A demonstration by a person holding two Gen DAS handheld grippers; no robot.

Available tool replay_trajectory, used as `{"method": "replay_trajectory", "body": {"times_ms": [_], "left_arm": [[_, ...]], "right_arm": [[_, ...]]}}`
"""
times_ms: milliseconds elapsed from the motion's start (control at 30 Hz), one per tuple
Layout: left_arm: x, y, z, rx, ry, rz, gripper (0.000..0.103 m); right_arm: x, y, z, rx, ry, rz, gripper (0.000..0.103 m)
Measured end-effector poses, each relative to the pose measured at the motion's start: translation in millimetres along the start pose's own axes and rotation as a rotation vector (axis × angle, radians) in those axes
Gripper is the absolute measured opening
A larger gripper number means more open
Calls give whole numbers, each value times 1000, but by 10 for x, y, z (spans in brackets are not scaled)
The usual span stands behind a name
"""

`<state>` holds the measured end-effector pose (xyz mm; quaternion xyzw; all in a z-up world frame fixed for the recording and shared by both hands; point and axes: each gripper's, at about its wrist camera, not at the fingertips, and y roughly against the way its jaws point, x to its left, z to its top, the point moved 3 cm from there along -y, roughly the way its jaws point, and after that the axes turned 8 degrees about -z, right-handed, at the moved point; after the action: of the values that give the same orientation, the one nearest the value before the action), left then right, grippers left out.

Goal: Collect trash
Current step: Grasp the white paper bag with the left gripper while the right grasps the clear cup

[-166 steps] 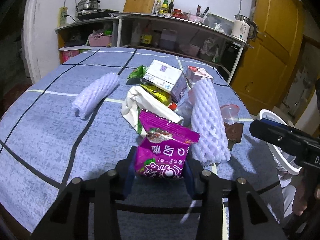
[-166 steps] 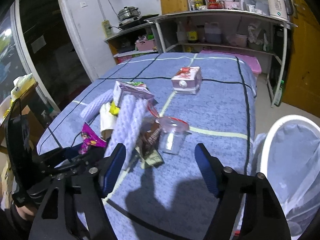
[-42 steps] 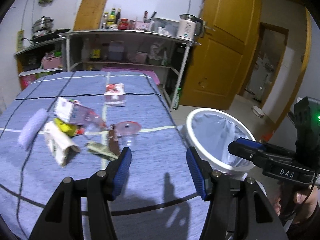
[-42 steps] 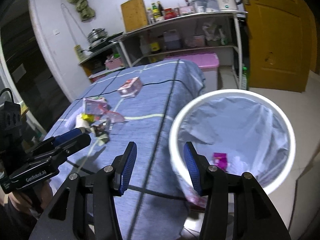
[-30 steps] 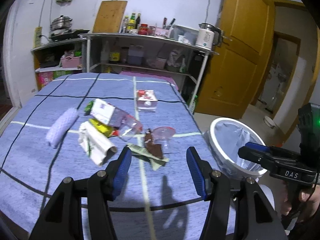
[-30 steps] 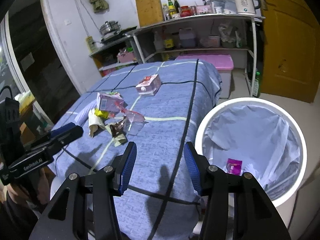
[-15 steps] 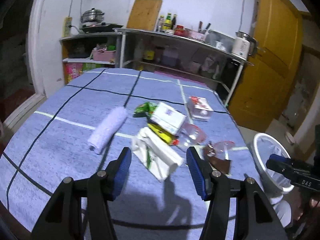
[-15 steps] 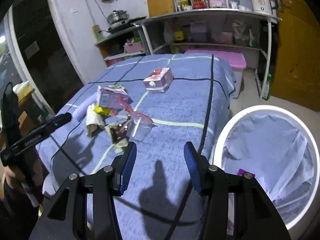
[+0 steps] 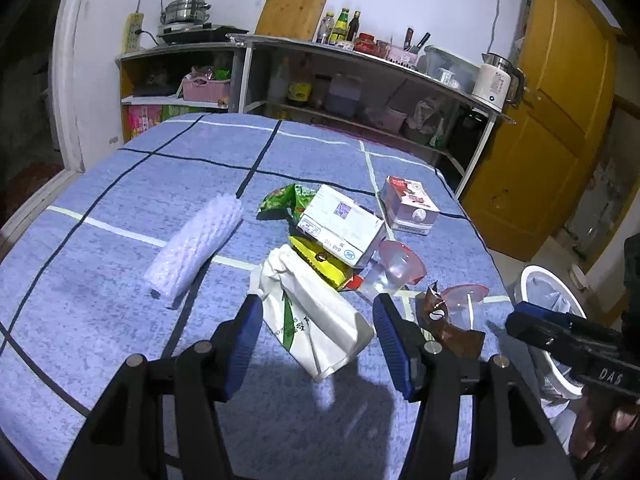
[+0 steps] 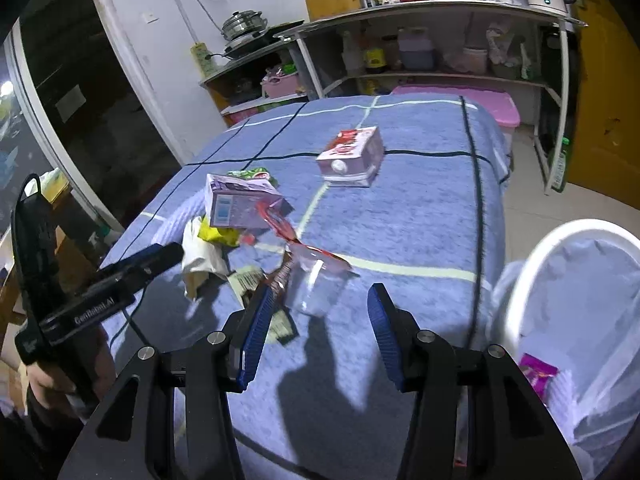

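The left gripper (image 9: 318, 334) hangs over the blue checked counter (image 9: 100, 216) with its fingers spread and empty, framing the white paper bag (image 9: 316, 312) at the near edge of the trash pile. The right gripper (image 10: 316, 322) has its fingers spread and empty too, lined up on the clear plastic cup (image 10: 316, 280) on the bin side of that pile. The white bin (image 10: 532, 264) stands off the counter's edge, beyond the cup, with one purple wrapper (image 10: 538, 372) inside.

The step in hand looks like the next pick-up. The bag is soft and bulky, so the left fingers should come down around its narrower middle and close firmly before lifting; a grip on the loose end would likely let it sag or slip. The yellow wrapper (image 9: 324, 266) and the white carton (image 9: 342, 226) lie touching the bag's far end, so a straight lift, not a drag, should avoid scattering them. The cup is thin and light; a gentle squeeze across its wall seems wise.
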<state>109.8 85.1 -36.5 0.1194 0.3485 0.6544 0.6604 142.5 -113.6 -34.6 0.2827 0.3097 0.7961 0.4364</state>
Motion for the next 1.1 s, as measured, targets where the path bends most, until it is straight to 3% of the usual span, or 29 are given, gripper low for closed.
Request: {"method": "replay_trajectory", "body": {"times_ms": [433, 533, 567, 667, 800, 1100], "left_arm": [[24, -258, -10, 46, 63, 20, 59], [7, -270, -23, 51, 58, 18, 48], [-5, -265, -28, 51, 54, 17, 43], [-44, -228, -34, 47, 34, 16, 33], [-30, -172, -48, 47, 28, 8, 26], [-104, 56, -86, 26, 2, -2, 23]], "right_arm": [[48, -392, 63, 73, -5, -48, 49], [65, -416, 62, 80, 4, -42, 32], [66, -419, 57, 83, 5, -42, 31], [39, -407, 47, 83, -11, -32, 31], [27, -320, 54, 61, -13, -26, 31], [-4, -89, -15, 23, -22, -19, 31]]}}
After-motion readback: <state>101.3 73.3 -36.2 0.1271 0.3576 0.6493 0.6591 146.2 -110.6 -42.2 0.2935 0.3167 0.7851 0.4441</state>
